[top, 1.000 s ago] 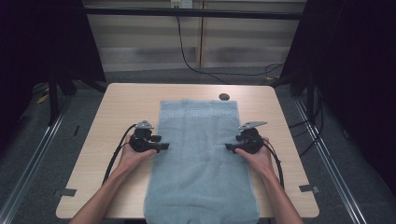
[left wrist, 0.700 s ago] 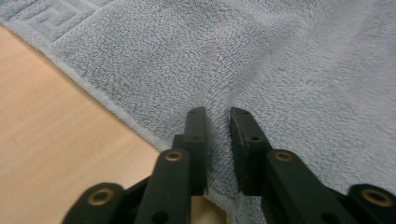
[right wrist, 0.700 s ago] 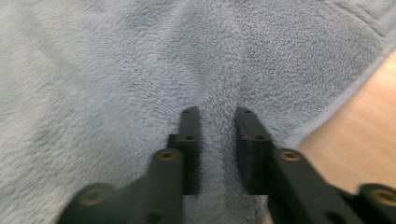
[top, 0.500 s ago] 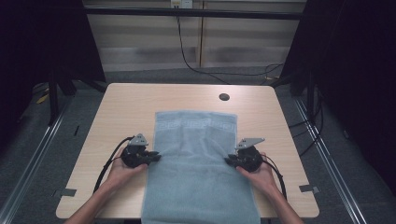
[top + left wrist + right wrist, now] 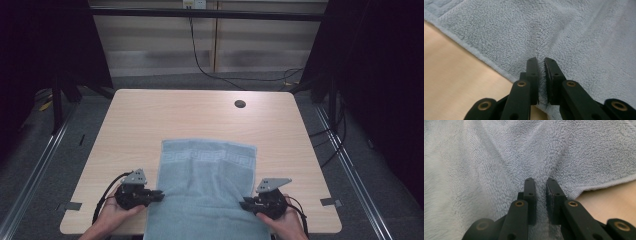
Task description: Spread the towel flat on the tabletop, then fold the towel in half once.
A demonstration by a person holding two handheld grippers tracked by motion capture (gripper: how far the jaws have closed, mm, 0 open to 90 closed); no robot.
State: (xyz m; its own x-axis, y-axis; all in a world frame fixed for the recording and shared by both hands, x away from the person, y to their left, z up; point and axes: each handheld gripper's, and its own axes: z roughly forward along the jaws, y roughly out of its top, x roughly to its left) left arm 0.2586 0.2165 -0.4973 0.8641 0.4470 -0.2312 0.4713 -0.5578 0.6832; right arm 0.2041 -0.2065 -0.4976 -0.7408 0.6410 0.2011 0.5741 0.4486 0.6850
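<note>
A light blue towel (image 5: 205,185) with a patterned border lies on the wooden table (image 5: 150,120), its near end hanging over the front edge. My left gripper (image 5: 159,195) is shut on the towel's left edge; a ridge of towel (image 5: 541,57) is pinched between its jaws. My right gripper (image 5: 242,204) is shut on the right edge, where a fold of the towel (image 5: 540,175) rises between its jaws. A hand holds each gripper at the bottom of the high view.
A round cable hole (image 5: 240,104) sits near the table's far edge. Bare tabletop stretches beyond the towel. Black frame posts stand at left (image 5: 57,95) and right (image 5: 330,95), and a cable (image 5: 200,55) runs down behind the table.
Both grippers have pulled the towel toward the person. Its far edge slid from near the cable hole to mid-table, and more cloth hangs over the front edge.
</note>
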